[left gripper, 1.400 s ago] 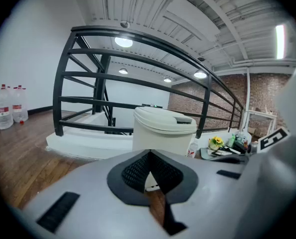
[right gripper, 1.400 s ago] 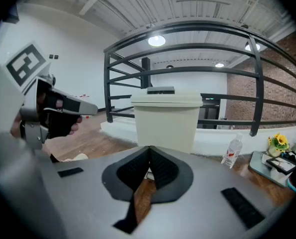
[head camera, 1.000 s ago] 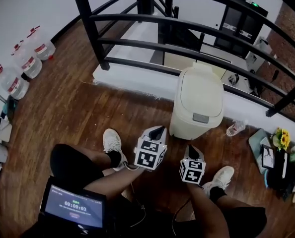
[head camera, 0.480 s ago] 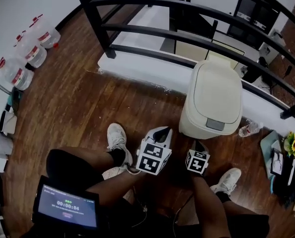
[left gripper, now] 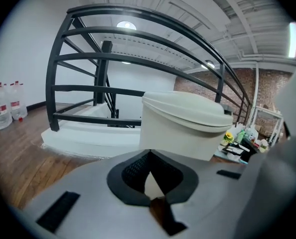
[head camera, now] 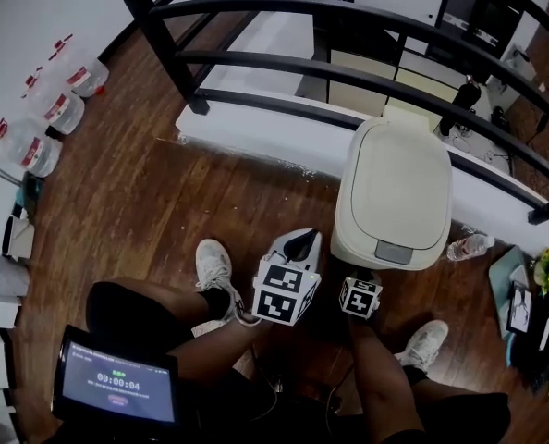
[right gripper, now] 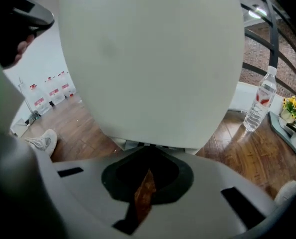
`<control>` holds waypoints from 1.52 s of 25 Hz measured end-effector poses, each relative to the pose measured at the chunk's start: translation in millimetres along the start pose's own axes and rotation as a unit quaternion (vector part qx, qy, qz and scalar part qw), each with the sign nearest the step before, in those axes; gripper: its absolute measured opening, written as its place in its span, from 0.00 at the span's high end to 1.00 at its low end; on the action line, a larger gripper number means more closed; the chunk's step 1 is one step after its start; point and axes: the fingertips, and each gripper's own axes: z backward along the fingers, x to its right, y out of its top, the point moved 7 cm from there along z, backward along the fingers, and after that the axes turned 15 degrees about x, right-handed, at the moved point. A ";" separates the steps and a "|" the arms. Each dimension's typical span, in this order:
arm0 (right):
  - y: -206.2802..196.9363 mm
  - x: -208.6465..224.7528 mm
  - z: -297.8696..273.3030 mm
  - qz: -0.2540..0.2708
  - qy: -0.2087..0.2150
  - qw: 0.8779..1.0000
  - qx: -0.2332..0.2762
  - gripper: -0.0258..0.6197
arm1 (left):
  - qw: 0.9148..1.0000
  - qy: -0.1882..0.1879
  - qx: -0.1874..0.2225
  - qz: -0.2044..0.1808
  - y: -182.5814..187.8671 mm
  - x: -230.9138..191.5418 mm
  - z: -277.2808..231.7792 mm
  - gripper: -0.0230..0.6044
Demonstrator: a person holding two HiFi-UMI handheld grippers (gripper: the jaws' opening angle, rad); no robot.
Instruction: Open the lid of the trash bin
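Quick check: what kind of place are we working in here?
Probably an indoor upper-floor landing or loft: a black metal railing guards a stairwell drop, the floor is dark wood planks, and a brick wall shows beyond the cream trash bin.

Landing with a wood floor (head camera: 136,202).
A black railing (head camera: 161,40) crosses it, with water jugs (head camera: 57,109) to its left and a brick wall (left gripper: 198,86) beyond.
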 end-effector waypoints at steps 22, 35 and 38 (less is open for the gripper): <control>-19.8 11.1 -28.0 0.008 -0.006 0.999 -0.045 0.95 | 1.000 0.006 0.003 -0.029 1.9 -0.6 -38.1 0.97; -24.2 7.2 -32.5 0.010 -0.010 0.998 -0.066 0.95 | 0.999 0.013 -0.040 -0.029 -27.5 -13.0 -33.4 0.97; -22.3 6.1 -31.0 0.016 -0.006 0.999 -0.051 0.95 | 0.997 0.010 -0.075 -0.024 -46.4 -18.6 -34.3 0.97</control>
